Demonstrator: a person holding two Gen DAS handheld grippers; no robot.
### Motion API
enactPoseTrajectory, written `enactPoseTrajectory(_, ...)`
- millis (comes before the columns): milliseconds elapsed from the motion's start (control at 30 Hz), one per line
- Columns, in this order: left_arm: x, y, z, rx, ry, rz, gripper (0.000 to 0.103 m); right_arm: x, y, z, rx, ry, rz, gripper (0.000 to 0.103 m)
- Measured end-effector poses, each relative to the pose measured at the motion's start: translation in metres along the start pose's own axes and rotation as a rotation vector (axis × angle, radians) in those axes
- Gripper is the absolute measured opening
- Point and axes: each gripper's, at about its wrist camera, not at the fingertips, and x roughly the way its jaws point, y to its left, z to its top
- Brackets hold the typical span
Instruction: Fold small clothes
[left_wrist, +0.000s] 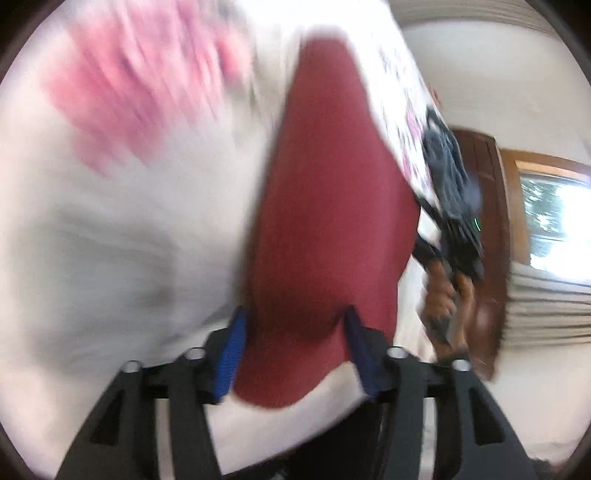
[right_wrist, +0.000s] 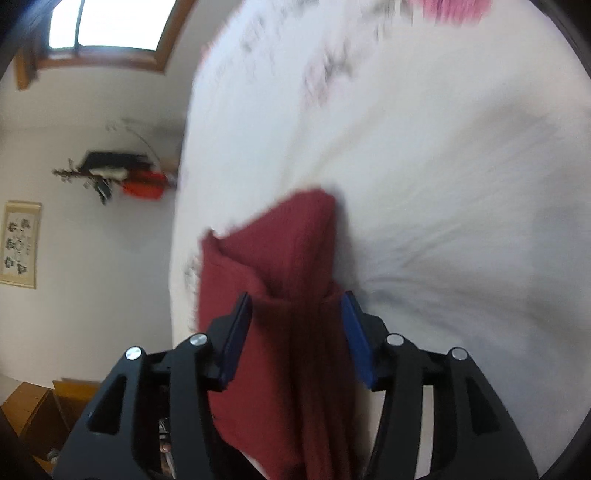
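A dark red knitted garment (left_wrist: 325, 206) runs from between the blue pads of my left gripper (left_wrist: 293, 325) out over a white sheet. Its near edge hangs rounded below the pads. In the right wrist view the same red garment (right_wrist: 280, 251) is bunched into folds between the pads of my right gripper (right_wrist: 295, 306), and a length of it hangs down toward the camera. Both grippers stand partly closed, with cloth filling the gap and touching both pads. Everything is blurred by motion.
A white sheet with pink and grey print (left_wrist: 122, 177) (right_wrist: 424, 166) fills most of both views. A person's hand (left_wrist: 443, 291) holds a dark device at the right of the left view. Beyond are a wooden-framed window (left_wrist: 554, 214), white walls and a wall shelf (right_wrist: 122, 170).
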Motion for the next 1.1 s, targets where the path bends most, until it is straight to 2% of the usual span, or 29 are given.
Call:
enactPoseTrajectory(33, -0.017, -0.009, -0.002, 0.052, -0.054, 0.017, 0.060, -0.004, 0.004, -0.004, -0.013, 0.001, 0.008, 0.050)
enactPoseTrajectory(67, -0.028, -0.019, -0.004, 0.098, -0.086, 0.002, 0.060, -0.007, 0.011, -0.010, -0.040, 0.011, 0.000, 0.050)
enactPoseTrajectory(133, -0.039, -0.048, -0.009, 0.192, -0.082, -0.111, 0.061, 0.001, 0.022, -0.017, -0.093, 0.043, -0.057, 0.049)
enactPoseTrajectory(200, -0.021, -0.067, -0.013, 0.257, -0.003, -0.176, 0.061, 0.016, 0.027, -0.019, -0.123, 0.076, -0.118, 0.030)
enactPoseTrajectory(233, -0.005, -0.076, -0.016, 0.277, 0.035, -0.176, 0.060, 0.022, 0.032, -0.019, -0.153, 0.074, -0.151, 0.014)
enactPoseTrajectory(267, 0.012, -0.076, -0.018, 0.287, 0.079, -0.166, 0.059, 0.022, 0.037, -0.020, -0.186, 0.052, -0.166, 0.013)
enactPoseTrajectory(333, 0.054, -0.066, -0.021, 0.269, 0.168, -0.100, 0.057, 0.020, 0.040, -0.024, -0.232, 0.009, -0.178, 0.012)
enactPoseTrajectory(400, 0.079, -0.047, -0.019, 0.218, 0.199, -0.069, 0.052, 0.033, 0.026, -0.024, -0.247, 0.019, -0.286, 0.012)
enactPoseTrajectory(433, 0.082, -0.041, -0.018, 0.180, 0.199, -0.080, 0.052, 0.036, 0.013, -0.024, -0.238, 0.028, -0.302, 0.017)
enactPoseTrajectory(467, 0.082, -0.041, -0.017, 0.157, 0.203, -0.099, 0.052, 0.035, 0.010, -0.026, -0.254, 0.019, -0.303, 0.017)
enactPoseTrajectory(533, 0.070, -0.051, -0.016, 0.172, 0.220, -0.126, 0.052, 0.024, 0.017, -0.031, -0.288, -0.015, -0.273, 0.022)
enactPoseTrajectory(600, 0.047, -0.070, -0.011, 0.220, 0.192, -0.199, 0.053, 0.000, 0.033, -0.035, -0.329, -0.086, -0.250, 0.022)
enactPoseTrajectory(667, 0.027, -0.082, 0.011, 0.252, 0.114, -0.205, 0.056, -0.012, 0.040, -0.036, -0.336, -0.113, -0.208, 0.022)
enactPoseTrajectory(733, 0.024, -0.085, 0.038, 0.247, 0.064, -0.227, 0.056, 0.003, 0.044, -0.035, -0.350, -0.062, -0.188, 0.022)
enactPoseTrajectory(767, 0.027, -0.087, 0.051, 0.248, 0.044, -0.214, 0.056, 0.016, 0.041, -0.032, -0.351, -0.017, -0.190, 0.021)
enactPoseTrajectory(800, 0.034, -0.085, 0.067, 0.255, 0.028, -0.165, 0.056, 0.031, 0.037, -0.028, -0.340, 0.016, -0.209, 0.018)
enactPoseTrajectory(867, 0.057, -0.077, 0.093, 0.234, 0.046, -0.088, 0.054, 0.050, 0.027, -0.015, -0.305, 0.050, -0.251, 0.000)
enactPoseTrajectory(933, 0.080, -0.071, 0.103, 0.226, 0.092, -0.012, 0.031, 0.055, 0.014, -0.006, -0.250, 0.055, -0.235, 0.000)
enactPoseTrajectory(1000, 0.087, -0.070, 0.107, 0.235, 0.114, 0.019, 0.032, 0.049, 0.021, -0.008, -0.262, 0.051, -0.234, 0.000)
enactPoseTrajectory(1033, 0.081, -0.076, 0.106, 0.252, 0.110, 0.025, 0.037, 0.042, 0.030, -0.014, -0.289, 0.049, -0.232, 0.005)
enactPoseTrajectory(1100, 0.059, -0.089, 0.097, 0.285, 0.067, -0.025, 0.048, 0.026, 0.051, -0.033, -0.350, 0.056, -0.182, 0.008)
